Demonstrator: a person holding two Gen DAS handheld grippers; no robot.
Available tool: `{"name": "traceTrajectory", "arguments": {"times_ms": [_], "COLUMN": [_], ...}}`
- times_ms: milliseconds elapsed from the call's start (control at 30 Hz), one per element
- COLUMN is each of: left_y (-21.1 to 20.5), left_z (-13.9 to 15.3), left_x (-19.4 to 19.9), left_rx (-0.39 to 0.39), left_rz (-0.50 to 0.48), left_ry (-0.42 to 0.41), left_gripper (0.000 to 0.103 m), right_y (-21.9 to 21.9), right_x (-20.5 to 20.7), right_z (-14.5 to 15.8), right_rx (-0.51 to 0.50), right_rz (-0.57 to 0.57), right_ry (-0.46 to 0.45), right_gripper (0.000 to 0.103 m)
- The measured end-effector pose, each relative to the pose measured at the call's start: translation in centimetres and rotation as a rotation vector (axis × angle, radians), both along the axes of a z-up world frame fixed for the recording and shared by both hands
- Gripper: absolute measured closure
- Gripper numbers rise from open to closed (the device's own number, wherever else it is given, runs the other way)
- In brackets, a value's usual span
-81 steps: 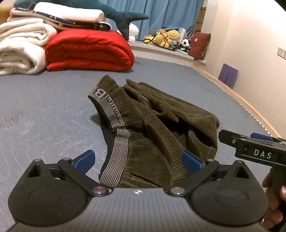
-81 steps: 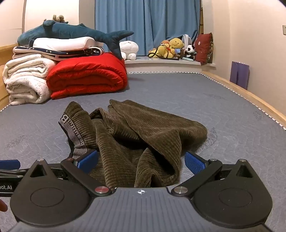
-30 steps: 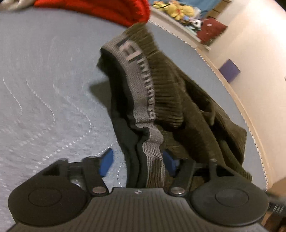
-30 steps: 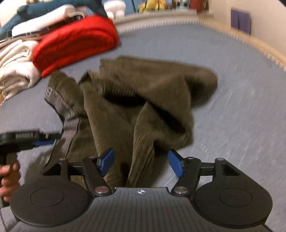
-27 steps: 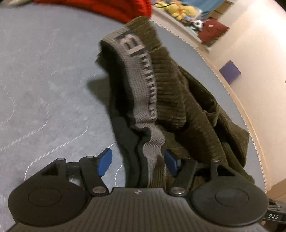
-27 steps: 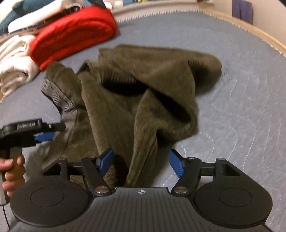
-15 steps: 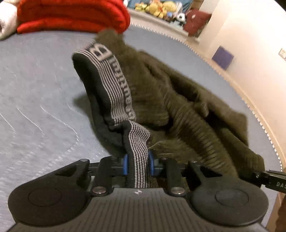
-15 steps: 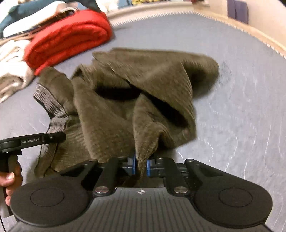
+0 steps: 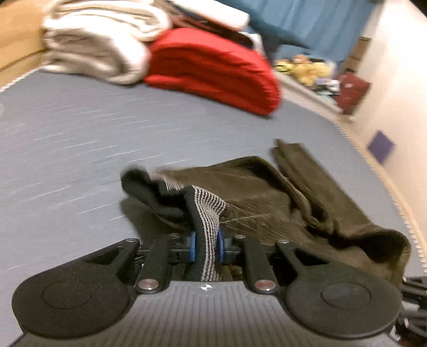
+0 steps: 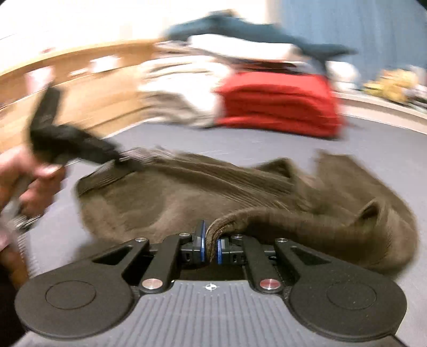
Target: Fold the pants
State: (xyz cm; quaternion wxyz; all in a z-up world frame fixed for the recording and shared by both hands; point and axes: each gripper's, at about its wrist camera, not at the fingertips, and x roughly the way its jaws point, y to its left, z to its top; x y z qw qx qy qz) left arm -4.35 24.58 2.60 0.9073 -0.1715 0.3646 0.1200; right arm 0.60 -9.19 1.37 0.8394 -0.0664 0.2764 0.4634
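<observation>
Pants [image 9: 315, 202] of dark olive corduroy lie crumpled across the middle and right of the left wrist view, on a grey-blue quilted mattress [image 9: 80, 149]. Their grey-and-black striped waistband [image 9: 206, 213] runs down to the lower centre of that frame, where the left gripper [image 9: 205, 245] has it pinched between its blue pads; the jaws are narrow and closing on the band. No lettering on the waistband can be read here, and motion blur smears any other writing in both views.

In the right wrist view the pants [image 10: 186, 197] spread across the middle of the frame. A thick rolled edge of the corduroy curves down to the lower centre, where the right gripper [image 10: 210, 248] has its blue pads clamped tight on it. At the left edge of this view a blurred hand [image 10: 29, 181] grips the black handle of the left gripper [image 10: 117, 160], whose tip meets the pants at the waistband.

Bedding is stacked at the top of both views: a folded red quilt [image 9: 213, 69] beside cream blankets [image 9: 98, 45]. In the right wrist view a blue plush shark [image 10: 256, 26] lies on top of the pile. Yellow soft toys [image 9: 304, 69] sit on a ledge at the upper right of the left view, in front of a blue curtain [image 9: 307, 21]. A pale wall [image 9: 400, 80] carries a small purple square [image 9: 380, 146] low down. A wooden bed frame [image 10: 88, 88] crosses the upper left of the right view.
</observation>
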Motion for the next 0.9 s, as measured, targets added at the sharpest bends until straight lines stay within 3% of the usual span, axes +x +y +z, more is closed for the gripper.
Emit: {"name": "traceTrajectory", "arguments": {"times_ms": [67, 133, 167, 200, 267, 367, 467, 567, 700, 900], "left_y": [1.7, 2.2, 2.3, 2.4, 1.8, 0.0, -2.4, -7.0, -11.2, -13.0], "left_z": [-1.9, -4.4, -4.5, -3.8, -2.1, -0.5, -0.4, -0.4, -2.2, -3.8], "left_x": [-1.0, -0.6, -0.5, -0.6, -0.5, 0.1, 1.4, 3.8, 6.9, 8.7], "left_rx": [-0.032, -0.052, -0.039, -0.004, 0.072, 0.103, 0.064, 0.108, 0.145, 0.164], "left_rz": [0.023, 0.044, 0.085, 0.120, 0.135, 0.087, 0.007, -0.081, -0.159, -0.219], "left_ry": [0.084, 0.224, 0.235, 0.196, 0.128, 0.068, 0.019, -0.022, -0.022, 0.001], "left_gripper": [0.077, 0.074, 0.075, 0.073, 0.055, 0.053, 0.053, 0.053, 0.053, 0.053], "right_y": [2.0, 3.4, 3.7, 3.6, 2.5, 0.0, -3.8, -6.7, -6.7, -2.8], "right_x": [-2.0, -3.3, -3.7, -3.8, -4.3, -3.7, -1.9, 1.6, 6.4, 8.7], "right_z": [-0.4, -1.7, -2.4, -2.8, -2.6, -0.6, 2.2, 4.1, 3.6, -2.7], "right_rx": [-0.053, -0.152, -0.199, -0.227, -0.224, -0.175, -0.041, 0.023, -0.080, -0.240], "right_rz": [0.144, 0.194, 0.201, 0.212, 0.235, 0.249, 0.167, -0.027, -0.271, -0.305], "right_ry": [0.028, 0.042, 0.053, 0.070, 0.095, 0.082, 0.066, 0.080, 0.057, 0.121], "right_gripper": [0.095, 0.092, 0.091, 0.090, 0.090, 0.084, 0.073, 0.072, 0.072, 0.072]}}
